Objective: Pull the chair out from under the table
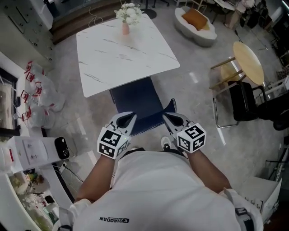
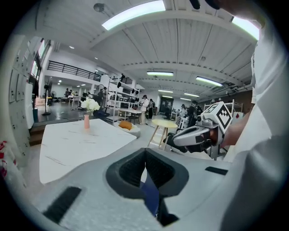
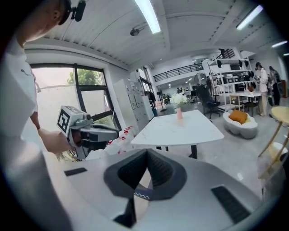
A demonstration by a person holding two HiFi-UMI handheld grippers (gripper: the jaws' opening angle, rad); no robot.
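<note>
Landmark: white marble-look table, square top, upper middle of the head view. Left of the table, well apart from it on the floor: pile of white plastic bags with red print. On the table's far edge: pink vase, upright, with white flowers in it. Navy chair sits at the table's near edge. Its seat front is tucked under the top and its back sticks out on the person's side, so it's only partly out. Left gripper is on the chair back's top edge at the left corner, on the table's near side. Its jaws are pinched together on the navy cloth, and the left gripper view shows a blue strip running down between the pads. Right gripper is on the same edge at the right corner, level with the left one. Its jaws are clamped just as narrow, and the right gripper view shows a blue hem with white zigzag stitching caught between the pads. Both point toward the table and slightly down. Right of the table, well apart: round wooden-topped stool, and nearer the person a black chair on a chrome frame. Beyond the table's far right corner: white lounge seat with an orange cushion.
</note>
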